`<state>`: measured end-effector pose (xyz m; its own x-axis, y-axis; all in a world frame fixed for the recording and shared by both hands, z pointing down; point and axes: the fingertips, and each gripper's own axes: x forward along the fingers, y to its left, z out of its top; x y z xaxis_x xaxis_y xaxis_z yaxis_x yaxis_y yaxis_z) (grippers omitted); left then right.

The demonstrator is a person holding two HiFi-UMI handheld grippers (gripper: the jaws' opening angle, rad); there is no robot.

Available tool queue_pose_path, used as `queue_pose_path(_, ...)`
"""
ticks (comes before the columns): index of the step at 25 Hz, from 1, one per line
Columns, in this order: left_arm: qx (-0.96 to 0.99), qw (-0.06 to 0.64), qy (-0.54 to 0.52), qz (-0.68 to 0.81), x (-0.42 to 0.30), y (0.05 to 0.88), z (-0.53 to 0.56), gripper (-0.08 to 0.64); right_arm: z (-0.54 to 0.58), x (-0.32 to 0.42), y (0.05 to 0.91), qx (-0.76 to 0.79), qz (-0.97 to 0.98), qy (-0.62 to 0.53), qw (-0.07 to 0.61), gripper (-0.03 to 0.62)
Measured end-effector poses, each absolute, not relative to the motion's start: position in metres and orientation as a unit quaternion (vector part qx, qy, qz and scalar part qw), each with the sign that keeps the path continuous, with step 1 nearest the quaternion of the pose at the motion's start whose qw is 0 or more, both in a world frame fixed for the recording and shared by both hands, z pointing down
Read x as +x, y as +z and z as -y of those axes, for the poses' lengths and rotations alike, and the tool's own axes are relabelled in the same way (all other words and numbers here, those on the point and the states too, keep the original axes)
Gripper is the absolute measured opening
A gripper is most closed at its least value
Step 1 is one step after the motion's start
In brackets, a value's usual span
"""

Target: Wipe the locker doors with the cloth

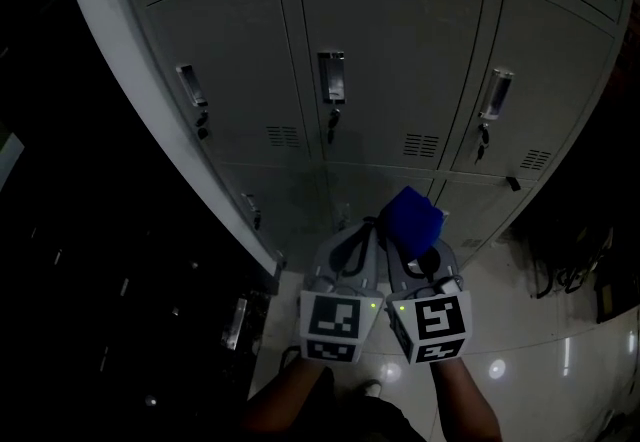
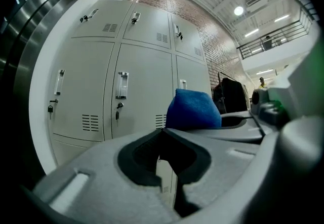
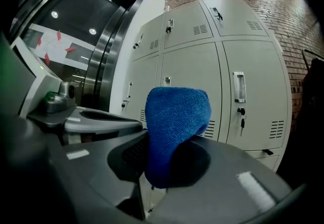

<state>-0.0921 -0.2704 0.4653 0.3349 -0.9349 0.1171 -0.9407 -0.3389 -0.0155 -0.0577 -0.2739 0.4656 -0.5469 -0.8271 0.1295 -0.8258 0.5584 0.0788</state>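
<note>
Head view: cloth (image 1: 412, 218) in right tongs (image 1: 414, 248)

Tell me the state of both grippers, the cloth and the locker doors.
left gripper: shut, nothing between its jaws.
right gripper: shut on the blue cloth.
blue cloth: bunched, held clear of the doors.
locker doors: all closed, keys hanging in the locks.

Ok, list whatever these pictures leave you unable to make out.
- Lower end of the cloth: hidden between the fingers of the right gripper, right gripper view.
- Top row of the locker doors: cut off by the head view's upper edge; bottom row partly behind the cloth.
- Dirt on the doors: head view too dark, gripper views too small.
- Left of the doors, head view: nearly black.
</note>
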Motion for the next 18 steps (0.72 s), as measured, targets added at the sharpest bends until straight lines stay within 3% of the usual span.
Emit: queue_pose_path(18,0.800,0.006,0.068,0.596,-0.065,0.459,0.224,0.004,0.232,-0.033,0.458,0.442,0.895,-0.002,0.056,0.066)
